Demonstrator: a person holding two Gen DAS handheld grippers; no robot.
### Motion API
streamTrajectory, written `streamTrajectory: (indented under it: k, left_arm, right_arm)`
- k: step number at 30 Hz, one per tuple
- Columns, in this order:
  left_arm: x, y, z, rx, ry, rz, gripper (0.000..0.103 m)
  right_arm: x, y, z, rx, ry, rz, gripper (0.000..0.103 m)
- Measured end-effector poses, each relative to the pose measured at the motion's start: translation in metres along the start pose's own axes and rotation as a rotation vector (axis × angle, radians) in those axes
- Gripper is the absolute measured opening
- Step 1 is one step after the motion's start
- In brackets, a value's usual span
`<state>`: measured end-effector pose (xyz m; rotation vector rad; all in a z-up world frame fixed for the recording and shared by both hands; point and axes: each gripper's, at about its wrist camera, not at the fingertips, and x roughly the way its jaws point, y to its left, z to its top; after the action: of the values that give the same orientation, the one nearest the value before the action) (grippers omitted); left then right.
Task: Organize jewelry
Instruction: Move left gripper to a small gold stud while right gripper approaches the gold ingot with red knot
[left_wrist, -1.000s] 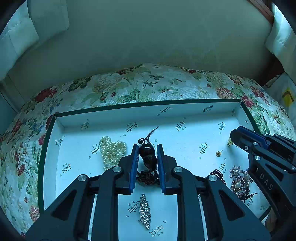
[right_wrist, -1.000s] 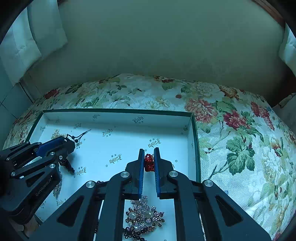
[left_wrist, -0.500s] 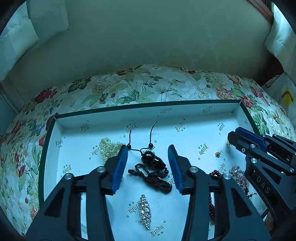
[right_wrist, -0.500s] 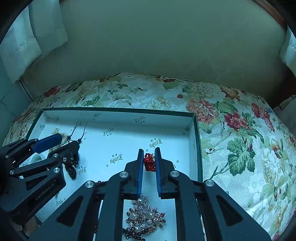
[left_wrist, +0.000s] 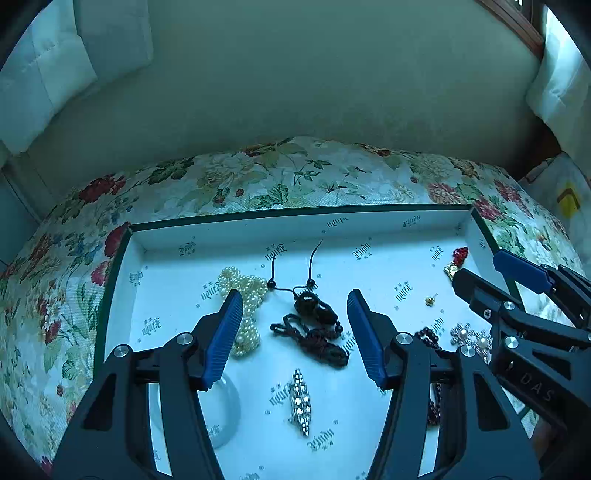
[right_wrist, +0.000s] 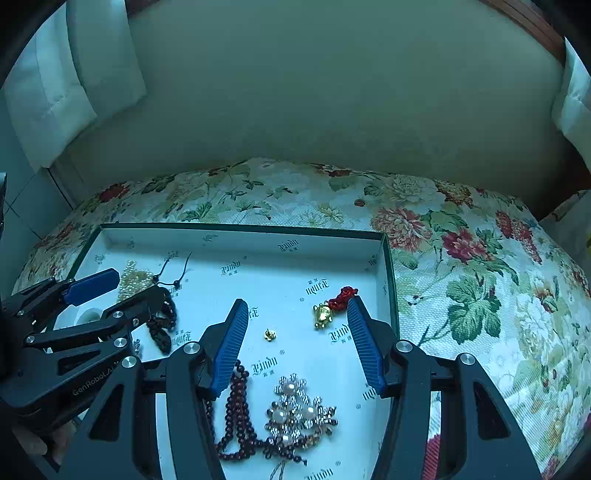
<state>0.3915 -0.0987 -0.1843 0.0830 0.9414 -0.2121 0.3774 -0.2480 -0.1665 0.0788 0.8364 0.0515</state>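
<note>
Left tongs (left_wrist: 295, 332) gape over the dark-brown corded bead pendant (left_wrist: 314, 308); right tongs (right_wrist: 295, 339) gape, the red-knotted gold charm (right_wrist: 330, 306) seemingly touching their right tip.

My pictures are dim and look blue-green all over. The white tray (left_wrist: 177, 280) is the brightest part and the wall behind is darker. Shadows are soft and faint. The sparkly brooch (right_wrist: 299, 413) gives off tiny glints. Things in the middle look sharp. The corners go black, and straight lines bend round near the edges, like a fishbowl.
</note>
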Motion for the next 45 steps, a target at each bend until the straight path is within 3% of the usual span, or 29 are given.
streamTrajectory:
  k: [10,20,29,41,45]
  left_arm:
    - [-0.046,0.006,-0.032,0.007,-0.01,-0.019,0.058]
    - [-0.078,-0.001,-0.086,0.006,0.029,-0.054,0.058]
    - [-0.086,-0.005,-0.127,-0.004,0.068,-0.053,0.058]
    - [-0.084,-0.004,-0.147,0.001,0.1,-0.045,0.058]
    - [-0.083,-0.006,-0.15,0.006,0.108,-0.049,0.058]
  right_arm:
    - [-0.05,0.002,-0.028,0.005,-0.026,0.01,0.056]
    - [-0.083,-0.004,-0.086,0.034,0.017,-0.006,0.053]
    - [-0.081,-0.005,-0.136,0.046,0.103,-0.008,0.053]
    - [-0.07,0.009,-0.151,-0.025,0.128,-0.04,0.053]
    - [-0.075,0.009,-0.156,-0.028,0.125,-0.034,0.039]
